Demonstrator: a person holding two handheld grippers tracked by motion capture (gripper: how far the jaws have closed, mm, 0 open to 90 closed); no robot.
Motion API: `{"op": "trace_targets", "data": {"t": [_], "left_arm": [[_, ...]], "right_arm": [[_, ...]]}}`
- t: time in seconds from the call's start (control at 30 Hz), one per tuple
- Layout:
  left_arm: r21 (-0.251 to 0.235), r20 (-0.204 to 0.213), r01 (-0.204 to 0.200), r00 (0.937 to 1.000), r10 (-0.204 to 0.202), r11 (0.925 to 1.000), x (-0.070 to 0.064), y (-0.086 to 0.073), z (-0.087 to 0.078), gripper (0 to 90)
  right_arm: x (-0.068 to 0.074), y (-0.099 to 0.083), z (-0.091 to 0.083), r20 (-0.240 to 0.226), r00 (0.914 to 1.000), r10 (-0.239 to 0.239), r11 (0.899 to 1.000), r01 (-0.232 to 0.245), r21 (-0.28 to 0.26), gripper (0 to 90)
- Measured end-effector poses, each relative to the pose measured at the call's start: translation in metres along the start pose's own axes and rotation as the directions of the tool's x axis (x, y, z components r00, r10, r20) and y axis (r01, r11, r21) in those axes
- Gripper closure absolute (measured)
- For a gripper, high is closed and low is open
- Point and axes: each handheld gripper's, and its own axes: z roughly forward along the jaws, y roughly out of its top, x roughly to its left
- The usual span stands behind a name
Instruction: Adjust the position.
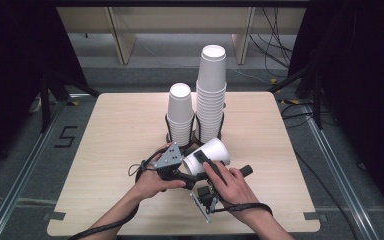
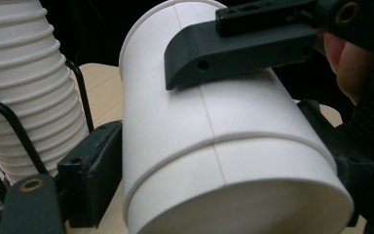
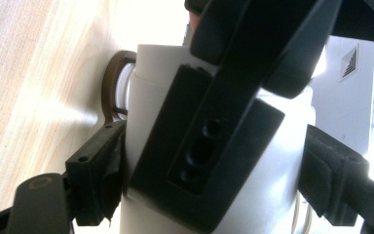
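Both grippers clamp one paper cup [image 1: 207, 155], lying on its side above the near-centre of the surface [image 1: 115, 135]: left gripper [image 1: 182, 167] near its mouth, right gripper [image 1: 206, 161] further along the wall. Judged light, thin-walled and easily crushed; grip gently near the stiffer rim. Just beyond, the short stack [image 1: 180, 114] and tall stack [image 1: 211, 92] in wire holders crowd the far side; left, right and near sides are open.

Stacks: short cup stack [image 1: 180, 113] stands left of tall cup stack [image 1: 211, 92], both in a wire holder [image 1: 195, 134] at your table's [image 1: 110, 135] far middle.
Held cup [image 1: 207, 155]: on its side, just before the holder.
Grippers: left gripper [image 1: 180, 172] left of the cup, right gripper [image 1: 207, 172] right.
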Motion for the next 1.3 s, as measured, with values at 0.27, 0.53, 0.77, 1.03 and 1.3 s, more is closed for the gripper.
{"op": "trace_targets", "data": {"t": [0.27, 0.53, 0.77, 1.03, 1.3], "left_arm": [[-0.001, -0.004, 0.006, 1.0, -0.006, 1.0, 0.0003, 0.0, 0.0002, 17.6], [0.002, -0.007, 0.003, 1.0, -0.003, 1.0, 0.0003, 0.0, -0.0005, 19.8], [0.003, -0.015, -0.002, 0.9999, 0.002, 1.0, -0.0004, 0.0009, -0.0016, 21.0], [0.005, -0.011, -0.011, 0.9999, 0.011, 0.9999, -0.0012, -0.0012, -0.0014, 21.7], [0.013, -0.007, -0.032, 0.9995, 0.032, 0.9994, -0.0031, -0.0019, 0.0001, 21.8]], "right_arm": [[0.0014, 0.0, 0.0003, -0.002, 0.9999, 0.014, 1.0, -0.014, 0.005, 20.4], [0.0026, 0.0001, 0.0008, 0.001, 0.9998, 0.017, 1.0, -0.017, 0.008, 20.0], [0.0015, -0.0002, 0.0014, -0.001, 0.9999, 0.012, 1.0, -0.012, 0.01, 19.6], [0.0006, 0.0, 0.0012, -0.021, 0.9997, -0.011, 1.0, 0.011, 0.004, 18.1], [0.0009, 0.0001, 0.0006, -0.024, 0.9993, 0.028, 1.0, -0.027, 0.014, 9.6]]}}
